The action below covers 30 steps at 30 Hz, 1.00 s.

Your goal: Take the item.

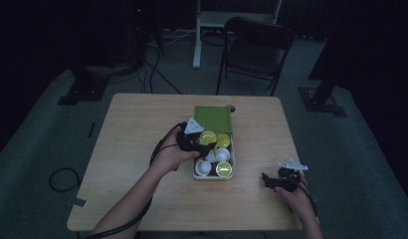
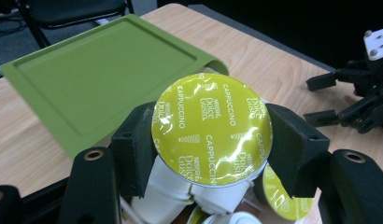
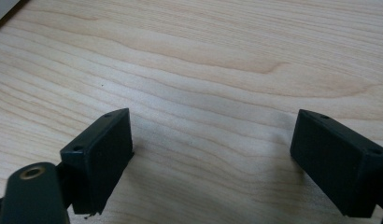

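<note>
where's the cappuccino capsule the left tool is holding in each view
High view: the cappuccino capsule sits mid-picture, at the tip of the left tool, over the white box of capsules.
Left gripper view: it is at the centre, yellow-green foil lid facing the camera, clamped between the two black jaws.
Right gripper view: not in it; bare wooden table between open jaws.
Shared landmark: the green lid just behind the capsule.

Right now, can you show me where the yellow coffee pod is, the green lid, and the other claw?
yellow coffee pod point(image 2: 211, 128): left gripper view, middle of its foil top.
green lid point(image 2: 103, 79): left gripper view, its flat middle.
right claw point(image 1: 269, 180): high view, between its open fingertips.
</note>
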Motion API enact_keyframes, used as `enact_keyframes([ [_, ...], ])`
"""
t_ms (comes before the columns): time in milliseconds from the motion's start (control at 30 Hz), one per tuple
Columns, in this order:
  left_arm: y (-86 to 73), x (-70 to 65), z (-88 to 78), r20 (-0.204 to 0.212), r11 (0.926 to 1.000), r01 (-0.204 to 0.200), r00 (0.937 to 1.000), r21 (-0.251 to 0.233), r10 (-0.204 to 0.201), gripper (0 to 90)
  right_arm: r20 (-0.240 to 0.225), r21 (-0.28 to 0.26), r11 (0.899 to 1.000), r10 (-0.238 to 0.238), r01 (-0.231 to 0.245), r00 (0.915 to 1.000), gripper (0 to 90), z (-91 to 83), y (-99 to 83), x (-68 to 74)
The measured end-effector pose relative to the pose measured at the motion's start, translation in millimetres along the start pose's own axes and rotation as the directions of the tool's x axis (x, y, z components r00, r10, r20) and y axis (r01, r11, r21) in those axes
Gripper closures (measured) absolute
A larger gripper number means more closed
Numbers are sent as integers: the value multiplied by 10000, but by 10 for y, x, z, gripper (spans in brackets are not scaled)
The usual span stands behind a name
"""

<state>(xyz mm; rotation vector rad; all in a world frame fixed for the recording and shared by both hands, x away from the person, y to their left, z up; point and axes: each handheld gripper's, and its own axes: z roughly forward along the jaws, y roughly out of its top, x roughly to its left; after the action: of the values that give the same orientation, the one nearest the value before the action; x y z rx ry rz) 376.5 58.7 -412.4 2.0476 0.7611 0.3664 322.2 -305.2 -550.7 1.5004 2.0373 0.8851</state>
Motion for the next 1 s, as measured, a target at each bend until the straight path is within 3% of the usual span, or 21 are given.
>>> enact_keyframes([
  [1000, -337, 318, -345, -955, 9985, 529, 9940, -117, -538, 386, -6, 11, 10000, 8, -8, 10000, 124, -1, 0, 1],
])
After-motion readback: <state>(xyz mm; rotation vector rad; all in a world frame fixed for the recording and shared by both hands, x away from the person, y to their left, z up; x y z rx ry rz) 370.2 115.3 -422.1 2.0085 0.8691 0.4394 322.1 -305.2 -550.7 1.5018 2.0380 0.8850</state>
